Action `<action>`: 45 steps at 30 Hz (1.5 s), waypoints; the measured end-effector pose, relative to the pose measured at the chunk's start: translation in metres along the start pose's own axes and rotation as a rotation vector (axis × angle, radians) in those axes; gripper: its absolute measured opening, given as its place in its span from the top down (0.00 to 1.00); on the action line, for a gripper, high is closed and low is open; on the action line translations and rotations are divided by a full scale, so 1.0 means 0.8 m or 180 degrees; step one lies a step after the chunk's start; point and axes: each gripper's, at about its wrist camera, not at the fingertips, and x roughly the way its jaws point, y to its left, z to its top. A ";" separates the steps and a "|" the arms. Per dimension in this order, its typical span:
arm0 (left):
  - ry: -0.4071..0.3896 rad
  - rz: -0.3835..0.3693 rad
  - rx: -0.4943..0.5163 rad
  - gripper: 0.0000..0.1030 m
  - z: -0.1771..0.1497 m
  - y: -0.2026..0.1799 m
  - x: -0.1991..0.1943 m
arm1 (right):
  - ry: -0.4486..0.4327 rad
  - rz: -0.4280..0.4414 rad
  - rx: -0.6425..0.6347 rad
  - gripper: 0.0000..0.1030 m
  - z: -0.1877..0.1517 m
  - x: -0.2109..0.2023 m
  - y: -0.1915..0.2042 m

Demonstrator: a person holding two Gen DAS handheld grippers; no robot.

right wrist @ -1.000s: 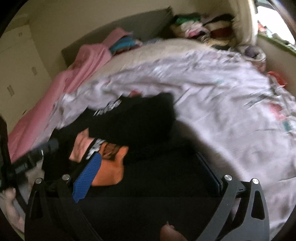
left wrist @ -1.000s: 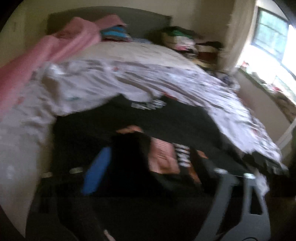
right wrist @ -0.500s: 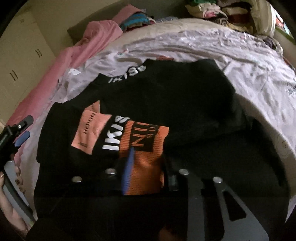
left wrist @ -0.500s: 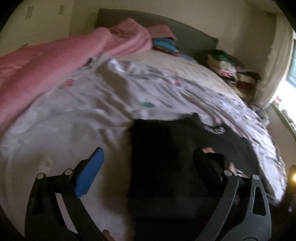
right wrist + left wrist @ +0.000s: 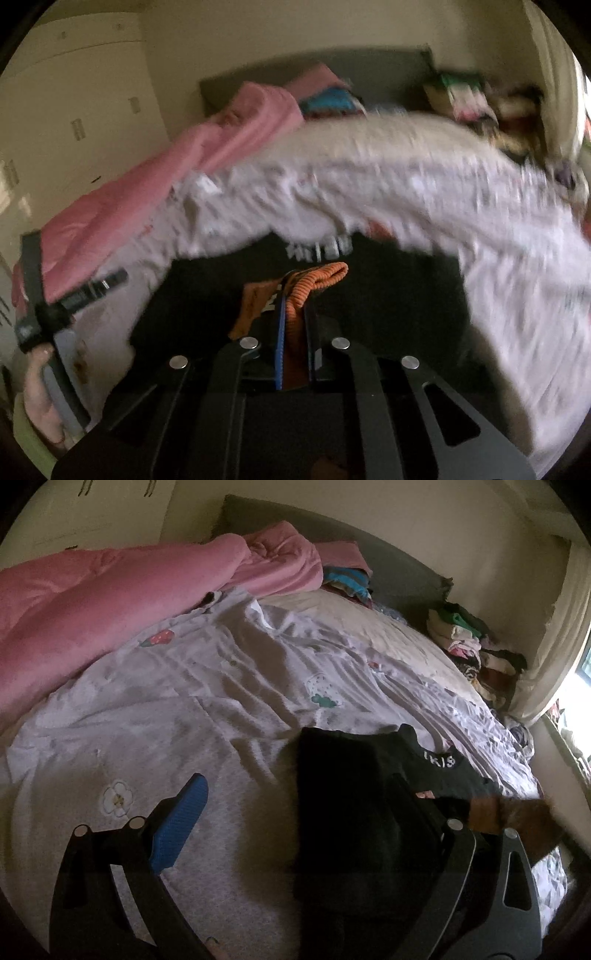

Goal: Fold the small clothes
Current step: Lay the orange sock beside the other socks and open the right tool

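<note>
Your right gripper (image 5: 293, 314) pinches the orange ribbed cuff (image 5: 317, 282) of the black knit garment (image 5: 354, 812); blur hides the rest. Your left gripper (image 5: 295, 805) gapes wide, its right finger lost against black cloth.

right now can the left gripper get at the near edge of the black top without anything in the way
Probably yes. The left gripper is open, and the black top already lies between its fingers on the white sheet, with nothing on that edge. The right gripper is shut on the orange part, off to the side.
</note>
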 end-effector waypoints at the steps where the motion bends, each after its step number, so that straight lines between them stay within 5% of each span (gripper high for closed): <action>1: 0.0004 0.0014 0.0003 0.13 0.000 0.000 0.001 | -0.0064 0.0006 -0.0076 0.93 0.010 -0.005 0.002; 8: -0.0010 0.0047 0.0071 0.13 -0.005 -0.012 0.004 | -0.0480 -0.0191 -0.0640 0.93 0.046 -0.021 0.001; 23: 0.0137 -0.0053 0.0889 0.13 -0.047 -0.103 0.031 | -0.0117 -0.0593 -0.0401 0.93 -0.021 0.030 -0.062; 45: 0.0298 -0.0161 0.0969 0.13 -0.062 -0.120 0.041 | 0.0150 -0.0700 -0.0158 0.85 -0.040 0.045 -0.082</action>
